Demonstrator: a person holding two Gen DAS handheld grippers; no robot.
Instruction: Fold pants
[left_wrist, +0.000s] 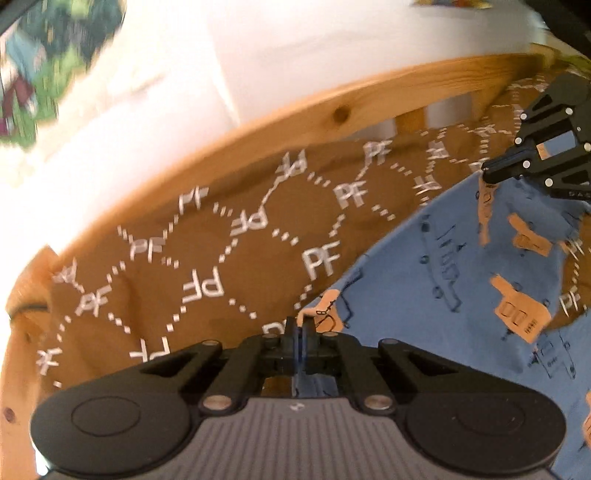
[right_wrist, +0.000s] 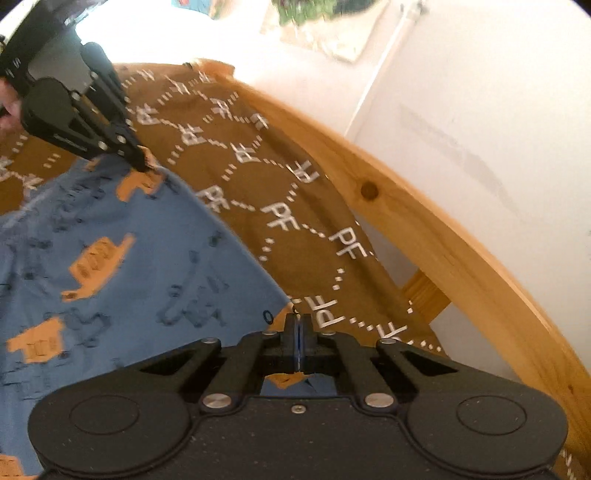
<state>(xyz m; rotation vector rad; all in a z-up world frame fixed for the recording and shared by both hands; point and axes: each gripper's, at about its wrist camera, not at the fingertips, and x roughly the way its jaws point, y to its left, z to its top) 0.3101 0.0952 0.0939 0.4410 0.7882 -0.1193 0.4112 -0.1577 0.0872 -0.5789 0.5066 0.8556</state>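
Note:
The pants (left_wrist: 461, 288) are blue with orange vehicle prints and lie over a brown bedcover. My left gripper (left_wrist: 300, 325) is shut on an edge of the pants, blue cloth pinched between its jaws. My right gripper (right_wrist: 298, 323) is shut on another edge of the pants (right_wrist: 129, 258). In the left wrist view the right gripper (left_wrist: 487, 173) shows at the far right, pinching the cloth. In the right wrist view the left gripper (right_wrist: 144, 164) shows at the upper left, pinching the cloth. The cloth stretches between the two.
The brown bedcover (left_wrist: 221, 251) with white "PF" lettering covers the bed. A wooden bed rail (left_wrist: 332, 107) runs along its far edge, also in the right wrist view (right_wrist: 424, 229). A white wall (right_wrist: 480, 92) stands behind, with a picture (left_wrist: 44, 55) on it.

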